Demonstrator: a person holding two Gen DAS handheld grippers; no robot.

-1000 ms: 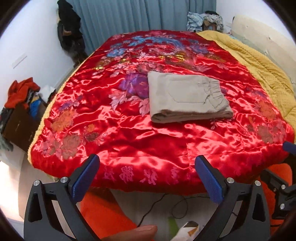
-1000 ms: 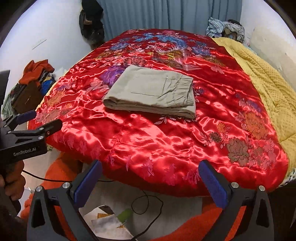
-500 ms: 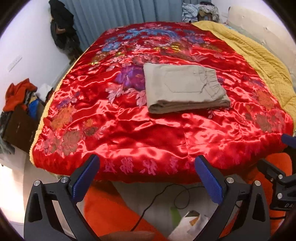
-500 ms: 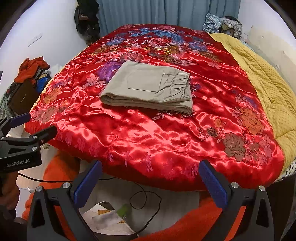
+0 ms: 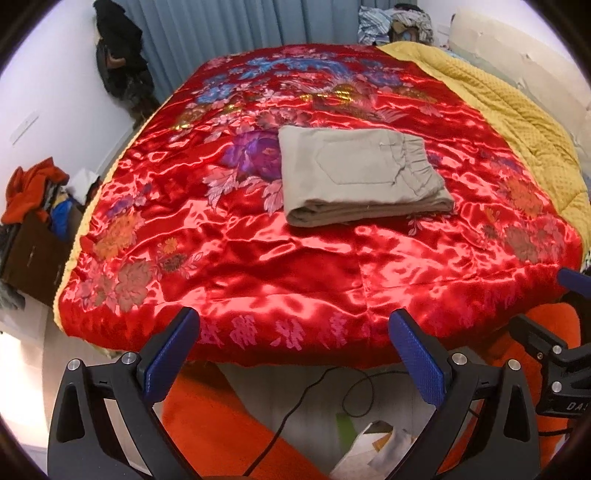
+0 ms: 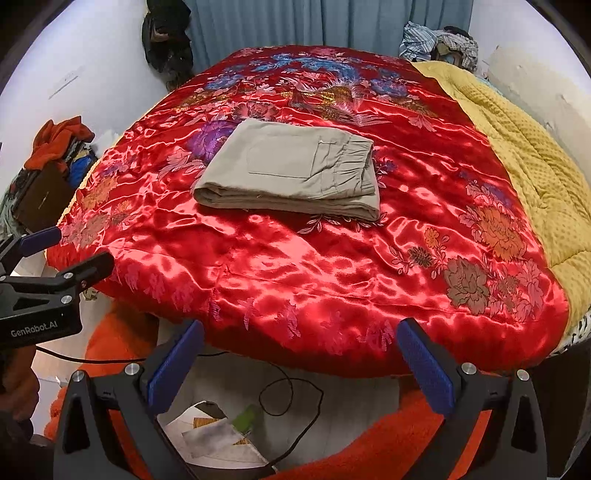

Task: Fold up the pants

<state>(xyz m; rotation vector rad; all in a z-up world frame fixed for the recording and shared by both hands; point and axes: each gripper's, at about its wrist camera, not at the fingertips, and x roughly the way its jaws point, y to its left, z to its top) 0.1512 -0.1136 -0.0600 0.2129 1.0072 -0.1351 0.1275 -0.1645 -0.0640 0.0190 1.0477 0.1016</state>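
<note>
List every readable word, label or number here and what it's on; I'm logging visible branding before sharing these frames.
"GenRobot.AI": white print on the left gripper body, right wrist view.
"DA": cut-off print on the right gripper body, left wrist view.
Pink characters along the red bedspread edge: too distorted to read.

**Colours on and around the bed**

The pants [image 5: 354, 177] are plain khaki-beige. The bedspread [image 5: 295, 258] is glossy red satin with flowers in purple, blue, pink, orange and brown, and pink characters along its near edge. Along its right edge lies a mustard-yellow quilt [image 5: 517, 122] with a dotted texture. The curtain [image 6: 332, 22] is grey-blue, the walls white. The gripper fingers [image 6: 173, 365] are black with blue pads. The rug [image 5: 221, 435] is orange.
</note>
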